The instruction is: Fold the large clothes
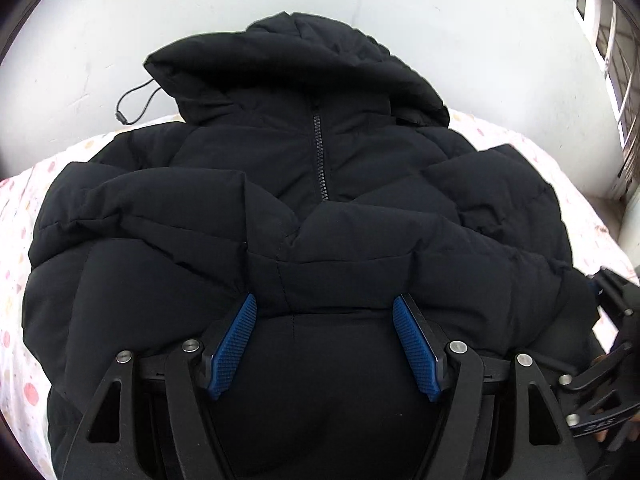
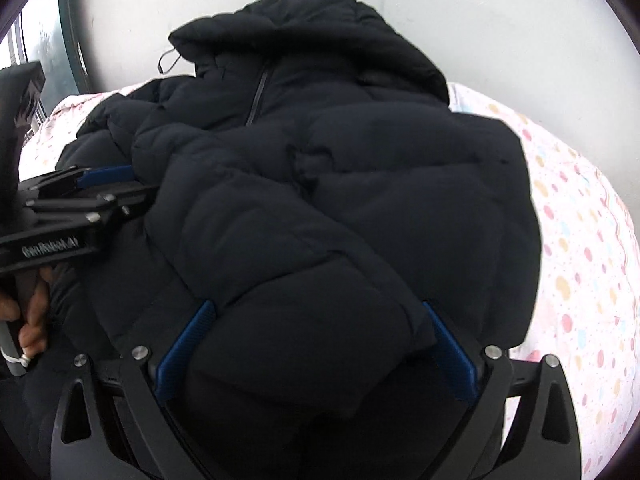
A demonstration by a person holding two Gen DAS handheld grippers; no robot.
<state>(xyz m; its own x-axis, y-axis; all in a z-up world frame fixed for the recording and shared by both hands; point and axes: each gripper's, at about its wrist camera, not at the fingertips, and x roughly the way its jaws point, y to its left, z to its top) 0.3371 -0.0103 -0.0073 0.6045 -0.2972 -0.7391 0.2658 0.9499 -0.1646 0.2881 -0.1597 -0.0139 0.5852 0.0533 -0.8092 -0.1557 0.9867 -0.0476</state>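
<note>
A black hooded puffer jacket (image 1: 360,200) (image 2: 380,168) lies front up on a bed, zipper (image 1: 319,152) closed and hood (image 1: 304,60) resting against the wall. Both sleeves are folded across its chest. My left gripper (image 1: 326,304) is at the near hem, its blue pads (image 1: 234,344) standing wide with thick jacket fabric filling the gap between them. My right gripper (image 2: 320,308) holds the near hem further right the same way, a padded fold packed between its pads (image 2: 182,348). Each gripper shows at the edge of the other's view: left gripper (image 2: 80,200), right gripper (image 1: 612,360).
The bed has a white sheet with coloured dots (image 1: 16,248) (image 2: 580,248) showing on both sides of the jacket. A pale wall (image 1: 120,20) rises right behind the hood, with a drawcord (image 1: 136,104) hanging against it. A window (image 1: 616,80) is at the side. A hand (image 2: 32,312) holds the left gripper's handle.
</note>
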